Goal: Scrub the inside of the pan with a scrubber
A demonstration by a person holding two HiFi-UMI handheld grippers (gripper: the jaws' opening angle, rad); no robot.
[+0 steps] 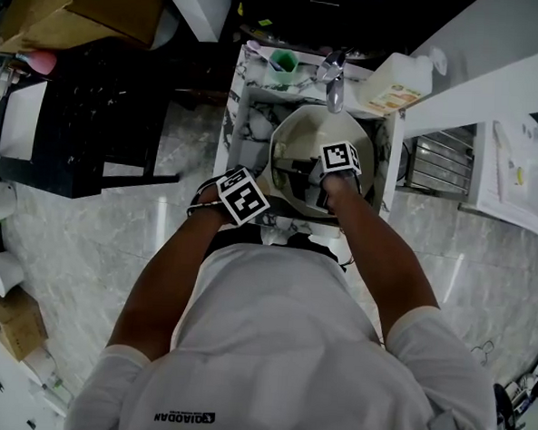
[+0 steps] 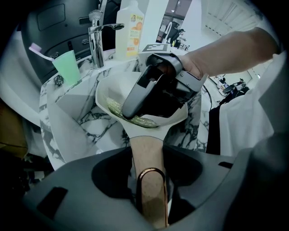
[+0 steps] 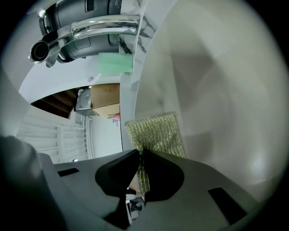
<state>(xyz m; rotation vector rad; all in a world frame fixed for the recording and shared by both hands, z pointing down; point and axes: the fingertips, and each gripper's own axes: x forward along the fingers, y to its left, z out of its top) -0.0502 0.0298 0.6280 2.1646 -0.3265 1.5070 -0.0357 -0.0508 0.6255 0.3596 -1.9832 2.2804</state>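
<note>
The left gripper's (image 2: 146,182) jaws are closed on the pan's pale wooden handle (image 2: 145,151), whose copper hanging loop lies between them. The right gripper's (image 3: 141,158) jaws are pinched tight on the lower edge of a gold-green mesh scrubber (image 3: 156,131), and the rest of the mesh fans out flat against the pan's cream inner wall (image 3: 212,90).

In the left gripper view, the scrubber lies on the pan's floor under the right gripper's tips, at about 6 o'clock inside the bowl. The pan (image 1: 303,130) is held tilted over a marble-veined sink (image 1: 249,117). In the head view, the handle leaves its rim at 7 o'clock, towards the left gripper.

Around the pan in that view, a chrome faucet (image 1: 334,84) stands at 12 o'clock, a green cup (image 1: 284,61) at 11 o'clock and a white bottle (image 1: 400,81) at 2 o'clock.
</note>
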